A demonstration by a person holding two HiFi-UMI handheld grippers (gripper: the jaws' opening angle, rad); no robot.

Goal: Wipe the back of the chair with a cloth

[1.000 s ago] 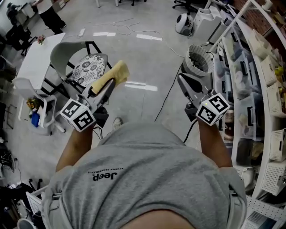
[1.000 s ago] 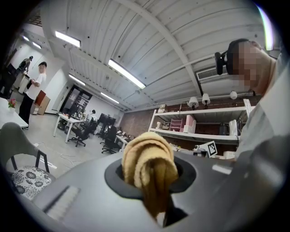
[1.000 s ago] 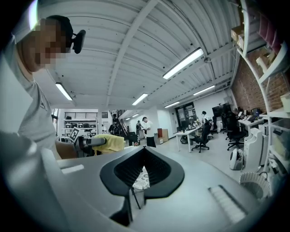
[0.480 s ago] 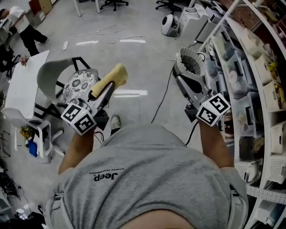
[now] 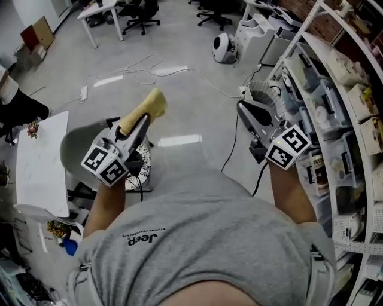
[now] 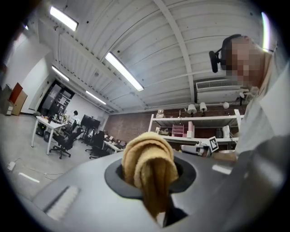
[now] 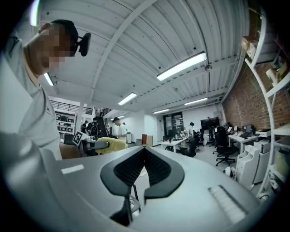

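Observation:
In the head view my left gripper [image 5: 139, 124] is shut on a folded yellow cloth [image 5: 148, 106], which sticks out past its tips. Below and to the left of it stands the chair, with a curved grey backrest [image 5: 76, 142] and a patterned seat cushion [image 5: 139, 174] partly hidden by the gripper. The left gripper view shows the cloth [image 6: 149, 165] bunched between the jaws of the left gripper [image 6: 156, 199], pointing up toward the ceiling. My right gripper [image 5: 247, 113] is held apart at the right, its jaws meeting at the tip [image 7: 145, 152] with nothing in them. Its camera sees the cloth [image 7: 111, 144] off to the left.
A white table [image 5: 40, 170] stands left of the chair. White shelving [image 5: 347, 89] full of bins runs along the right. A ribbed white appliance [image 5: 263, 89] and a black cable [image 5: 230, 149] are on the grey floor ahead. Office chairs [image 5: 140, 11] stand far back.
The view has swung: the chair has slid from upper left to below the left gripper. Both grippers keep their pose, the cloth still held.

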